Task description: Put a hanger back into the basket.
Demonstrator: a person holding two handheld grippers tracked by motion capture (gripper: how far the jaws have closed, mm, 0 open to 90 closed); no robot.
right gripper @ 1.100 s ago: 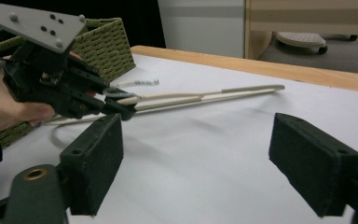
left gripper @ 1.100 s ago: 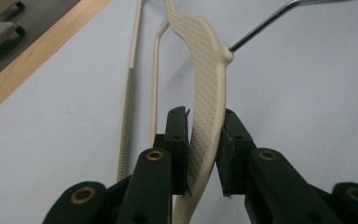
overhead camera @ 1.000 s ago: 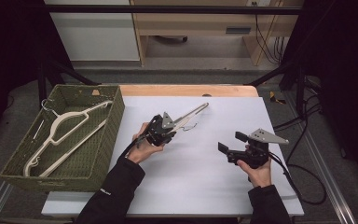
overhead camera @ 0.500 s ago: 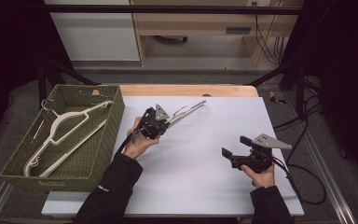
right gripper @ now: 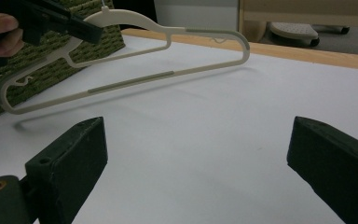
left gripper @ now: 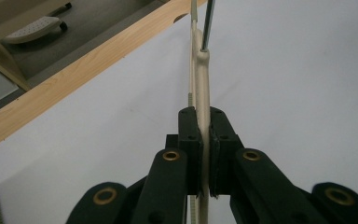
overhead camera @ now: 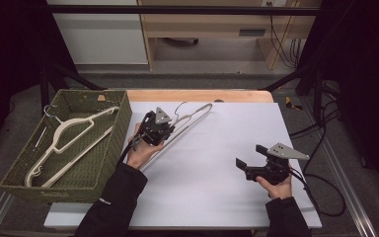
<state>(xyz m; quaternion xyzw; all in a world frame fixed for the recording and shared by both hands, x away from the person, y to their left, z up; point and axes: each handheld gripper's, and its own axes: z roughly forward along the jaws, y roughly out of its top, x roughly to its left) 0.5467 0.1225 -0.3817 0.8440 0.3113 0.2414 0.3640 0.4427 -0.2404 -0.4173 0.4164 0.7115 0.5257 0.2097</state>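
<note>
The left gripper pinches the cream plastic hanger tight, seemingly lifted just above the white table, near the green woven basket; the right gripper stays wide open, holding nothing

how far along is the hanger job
Done: two hangers already lie in the basket. In hand: the left gripper is shut on a third hanger, lifted clear of the table beside the basket. The right gripper rests open over the table, holding nothing. Left: probably carrying this hanger over into the basket and letting go.
</note>
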